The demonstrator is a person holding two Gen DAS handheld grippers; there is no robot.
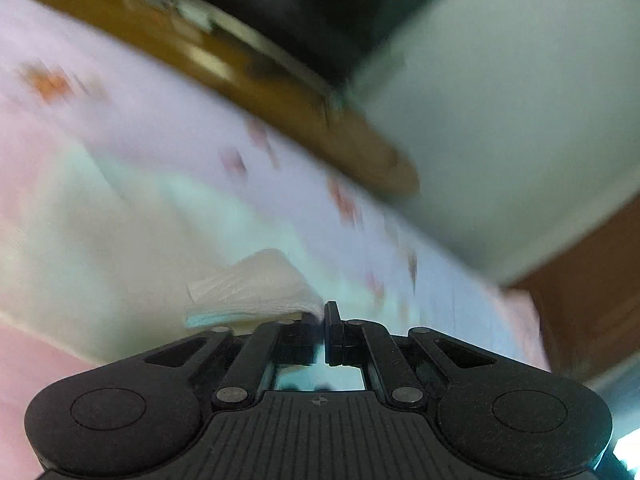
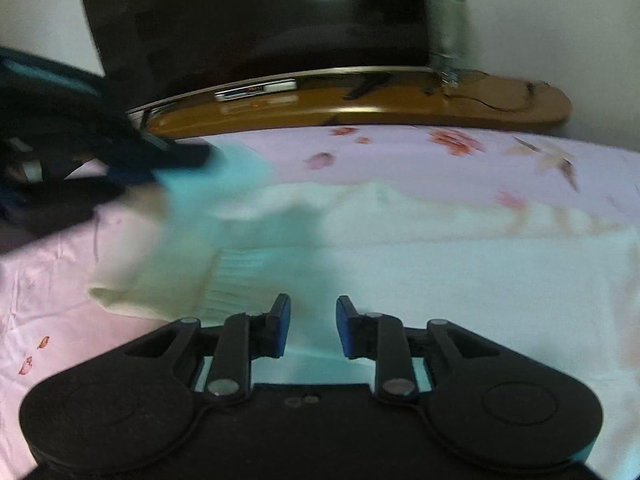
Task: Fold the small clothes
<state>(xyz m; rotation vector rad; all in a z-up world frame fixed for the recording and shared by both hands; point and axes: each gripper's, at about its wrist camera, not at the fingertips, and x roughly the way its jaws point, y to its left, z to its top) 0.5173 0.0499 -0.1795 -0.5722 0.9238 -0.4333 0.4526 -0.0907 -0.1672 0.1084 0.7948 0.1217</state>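
Note:
A small cream and pale-teal garment [image 2: 400, 248] lies spread on a pink floral bedsheet [image 2: 400, 152]. My left gripper [image 1: 323, 320] is shut on a cream corner of the garment [image 1: 256, 284] and lifts it; it shows at the left of the right wrist view [image 2: 180, 156] with teal cloth hanging from it. My right gripper [image 2: 313, 320] is open just above the garment's near edge and holds nothing. The left wrist view is motion-blurred.
A brown wooden shelf [image 2: 360, 100] runs along the far side of the bed, with a black screen [image 2: 256, 20] above it. A white wall [image 1: 500, 100] stands behind. Some cables [image 2: 492, 96] lie on the shelf's right end.

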